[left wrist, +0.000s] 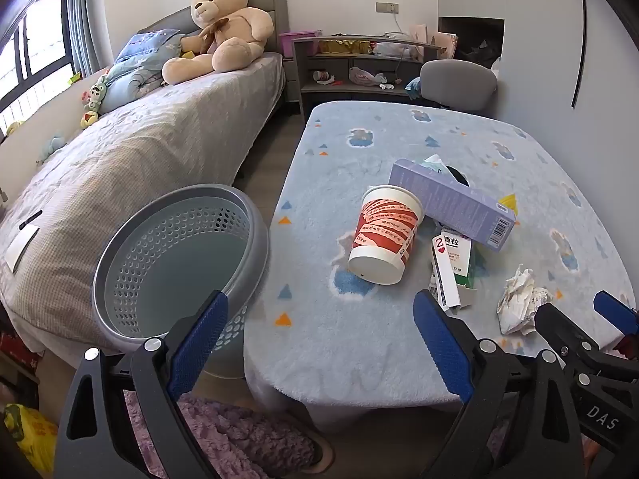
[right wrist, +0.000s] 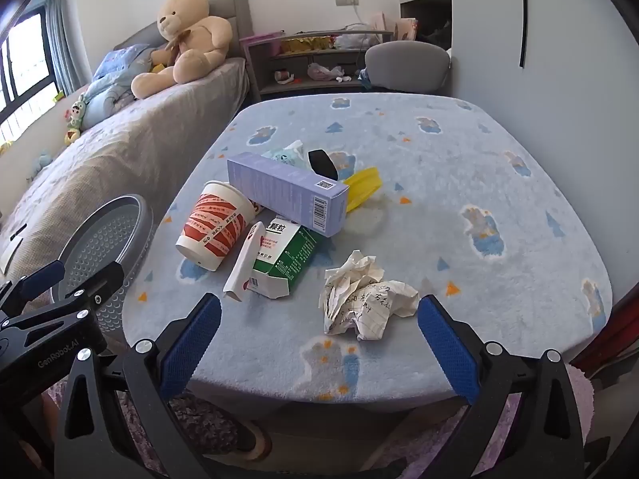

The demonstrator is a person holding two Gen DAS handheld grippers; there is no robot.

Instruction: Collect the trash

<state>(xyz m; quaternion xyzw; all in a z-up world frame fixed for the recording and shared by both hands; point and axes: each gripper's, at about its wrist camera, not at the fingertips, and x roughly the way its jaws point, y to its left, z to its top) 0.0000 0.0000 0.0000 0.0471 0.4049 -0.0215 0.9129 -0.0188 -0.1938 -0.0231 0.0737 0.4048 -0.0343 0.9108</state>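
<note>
Left wrist view: the left claw (left wrist: 319, 343) hangs spread wide, nothing between its pads, above the near edge of the blue fleece-covered surface (left wrist: 359, 339). Just beyond its left pad stands the grey perforated basket (left wrist: 179, 263). Ahead lies a tipped paper cup (left wrist: 383, 235), a purple carton (left wrist: 451, 203) leaning over it.

Right wrist view: the right claw (right wrist: 319, 339) is likewise spread and empty. A crumpled paper (right wrist: 359, 299) lies just ahead between its pads, apart from them. Beyond, to the left, lies a green-and-white box (right wrist: 287, 259).

On the table (right wrist: 439, 207), the box (right wrist: 287, 195) rests across the cup (right wrist: 213, 225) (tipped over), wastebasket (left wrist: 179, 263) left.
</note>
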